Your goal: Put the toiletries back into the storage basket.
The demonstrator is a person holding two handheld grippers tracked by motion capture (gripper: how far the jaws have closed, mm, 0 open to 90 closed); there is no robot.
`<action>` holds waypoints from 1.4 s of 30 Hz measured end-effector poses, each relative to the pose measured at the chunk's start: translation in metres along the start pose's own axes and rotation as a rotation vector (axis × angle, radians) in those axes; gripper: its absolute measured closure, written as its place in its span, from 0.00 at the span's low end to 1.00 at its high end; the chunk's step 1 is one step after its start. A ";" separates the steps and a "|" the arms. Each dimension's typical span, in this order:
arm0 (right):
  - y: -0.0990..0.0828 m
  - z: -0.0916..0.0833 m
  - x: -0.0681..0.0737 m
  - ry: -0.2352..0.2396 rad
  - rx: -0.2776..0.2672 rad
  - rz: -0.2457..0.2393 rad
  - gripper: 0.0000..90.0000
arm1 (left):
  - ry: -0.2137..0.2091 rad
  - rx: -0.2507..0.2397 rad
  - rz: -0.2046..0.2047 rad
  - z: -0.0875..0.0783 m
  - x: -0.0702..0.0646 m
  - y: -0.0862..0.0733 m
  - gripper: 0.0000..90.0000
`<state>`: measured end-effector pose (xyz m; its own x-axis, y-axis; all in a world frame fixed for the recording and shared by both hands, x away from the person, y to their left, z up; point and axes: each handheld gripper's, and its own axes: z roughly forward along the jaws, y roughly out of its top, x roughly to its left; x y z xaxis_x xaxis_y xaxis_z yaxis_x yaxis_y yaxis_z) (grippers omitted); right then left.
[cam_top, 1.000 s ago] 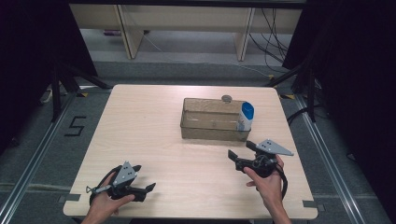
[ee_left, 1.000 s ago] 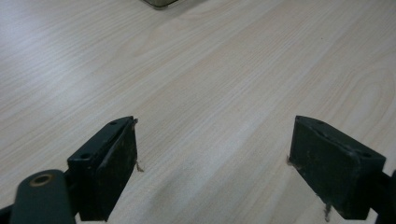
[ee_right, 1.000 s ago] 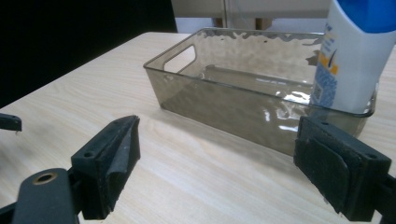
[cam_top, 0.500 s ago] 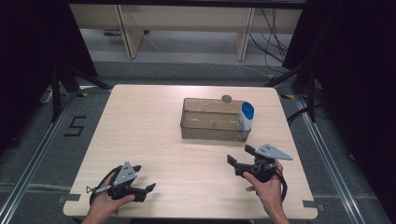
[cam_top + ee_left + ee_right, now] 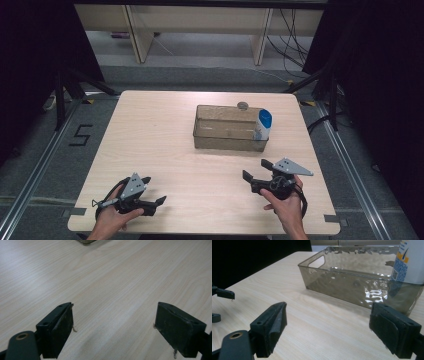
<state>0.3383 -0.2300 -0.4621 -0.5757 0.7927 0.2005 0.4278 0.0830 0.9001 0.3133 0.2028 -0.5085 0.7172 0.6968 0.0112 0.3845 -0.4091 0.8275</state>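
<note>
A smoky clear plastic bin (image 5: 225, 134) sits right of the table's centre. A white bottle with a blue cap (image 5: 263, 124) stands upright in its right end. My right gripper (image 5: 255, 169) is held open near the front right, a short way in front of the bin, with nothing between its fingers. In the right gripper view its jaws (image 5: 327, 325) face the bin (image 5: 352, 287) and the bottle (image 5: 409, 260). My left gripper (image 5: 154, 191) rests open at the front left. Bare wood lies between its pads (image 5: 60, 327).
A small grey round object (image 5: 243, 105) lies on the table just behind the bin. The light wooden table (image 5: 150, 135) stands on a dark floor with metal rails at both sides. A corner of the bin (image 5: 86, 241) shows at the top of the left gripper view.
My right gripper has drifted a little toward the front edge of the table. The left gripper, bin and bottle have not moved.
</note>
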 end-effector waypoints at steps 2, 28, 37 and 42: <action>-0.001 0.000 0.000 -0.010 -0.001 0.001 0.17 | 0.003 0.012 0.018 -0.001 0.001 0.000 0.17; -0.015 -0.014 0.002 -0.011 0.019 -0.022 0.17 | -0.002 -0.003 0.001 0.001 0.000 0.000 0.17; -0.018 -0.021 0.006 0.009 0.033 0.026 0.17 | 0.004 0.010 0.004 0.001 0.000 -0.001 0.16; -0.020 -0.022 0.003 0.012 0.008 -0.009 0.17 | 0.007 0.007 -0.004 0.001 0.000 -0.001 0.17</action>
<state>0.3127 -0.2424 -0.4709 -0.5879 0.7845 0.1974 0.4281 0.0948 0.8987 0.3133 0.2026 -0.5093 0.7114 0.7027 0.0123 0.3915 -0.4108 0.8234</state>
